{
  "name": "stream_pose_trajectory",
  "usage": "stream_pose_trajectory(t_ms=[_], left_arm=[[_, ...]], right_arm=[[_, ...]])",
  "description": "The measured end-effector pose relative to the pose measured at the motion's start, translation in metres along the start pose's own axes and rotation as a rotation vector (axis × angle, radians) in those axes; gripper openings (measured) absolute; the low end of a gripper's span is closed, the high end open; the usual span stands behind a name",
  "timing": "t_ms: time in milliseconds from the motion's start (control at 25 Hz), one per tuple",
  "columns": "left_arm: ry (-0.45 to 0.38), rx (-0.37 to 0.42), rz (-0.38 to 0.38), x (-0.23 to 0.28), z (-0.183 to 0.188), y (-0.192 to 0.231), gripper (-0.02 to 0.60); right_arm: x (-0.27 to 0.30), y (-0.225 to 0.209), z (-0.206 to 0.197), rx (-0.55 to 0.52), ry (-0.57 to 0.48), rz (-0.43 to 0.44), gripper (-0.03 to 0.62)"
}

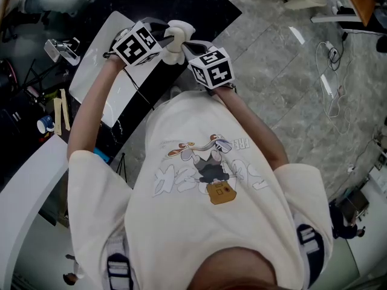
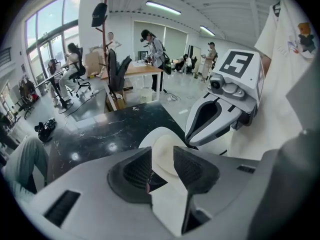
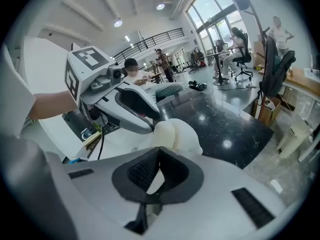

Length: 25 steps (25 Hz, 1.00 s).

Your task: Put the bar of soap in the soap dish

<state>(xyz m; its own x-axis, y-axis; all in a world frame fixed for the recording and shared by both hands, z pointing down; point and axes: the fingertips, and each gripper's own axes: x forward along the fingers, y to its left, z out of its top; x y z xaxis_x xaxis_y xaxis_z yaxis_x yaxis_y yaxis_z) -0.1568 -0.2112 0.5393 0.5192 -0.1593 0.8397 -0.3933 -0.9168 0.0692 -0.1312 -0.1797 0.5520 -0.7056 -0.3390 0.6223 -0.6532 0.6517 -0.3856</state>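
Holding both tools up in front of your chest, you had them meeting nose to nose over the edge of the black marble table (image 1: 202, 8). Left tool (image 2: 162, 151): pads stood fairly wide apart, with the cream bar of soap (image 2: 163, 159) filling the gap and touching both pads, so it read as a pinch on the bar, clear of the table. Behind the bar a whiter curved rim showed, which I took for the soap dish (image 2: 146, 140). Where the bar ended and the dish began wasn't clean in that view. Right tool (image 3: 160, 154): pads were pressed almost together, with only a thin white edge pinched between them, most likely the dish's rim, though the right gripper view didn't settle it. Beyond its tips sat a pale two-lobed lump, and the left tool's nose reached it from the other side. In the head view that pale lump hung in the air between the two tools, with nothing under it but the table. A white board (image 1: 100, 59) lay on the table just beside, under your left forearm (image 1: 91, 113). Your cream T-shirt (image 1: 205, 222) with a cartoon print filled the lower frame, and grey stone floor (image 1: 284, 89) ran off to your right. Other people sat and stood at desks far back in the room, well apart from you.
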Motion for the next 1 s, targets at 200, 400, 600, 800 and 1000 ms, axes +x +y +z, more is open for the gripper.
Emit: stream_pose_trajectory(t_ms=[200,400,600,800,1000], left_arm=[[-0.157,-0.130,0.048,-0.023,0.008,-0.004,0.086],[-0.352,-0.274,0.151,-0.062,0.005,-0.012,0.008],[-0.484,-0.406,0.329,-0.116,-0.011,-0.049,0.008],[-0.616,-0.498,0.360,-0.150,-0.030,-0.113,0.008],[-0.736,-0.676,0.324,-0.172,-0.052,-0.178,0.007]], right_arm=[[-0.017,0.003,0.010,-0.001,-0.093,-0.065,0.006],[-0.036,0.017,0.021,-0.008,-0.188,-0.131,0.006],[-0.061,0.052,0.017,-0.060,-0.257,-0.186,0.006],[-0.094,0.093,0.002,-0.045,-0.306,-0.227,0.006],[-0.126,0.145,-0.017,-0.061,-0.323,-0.244,0.006]])
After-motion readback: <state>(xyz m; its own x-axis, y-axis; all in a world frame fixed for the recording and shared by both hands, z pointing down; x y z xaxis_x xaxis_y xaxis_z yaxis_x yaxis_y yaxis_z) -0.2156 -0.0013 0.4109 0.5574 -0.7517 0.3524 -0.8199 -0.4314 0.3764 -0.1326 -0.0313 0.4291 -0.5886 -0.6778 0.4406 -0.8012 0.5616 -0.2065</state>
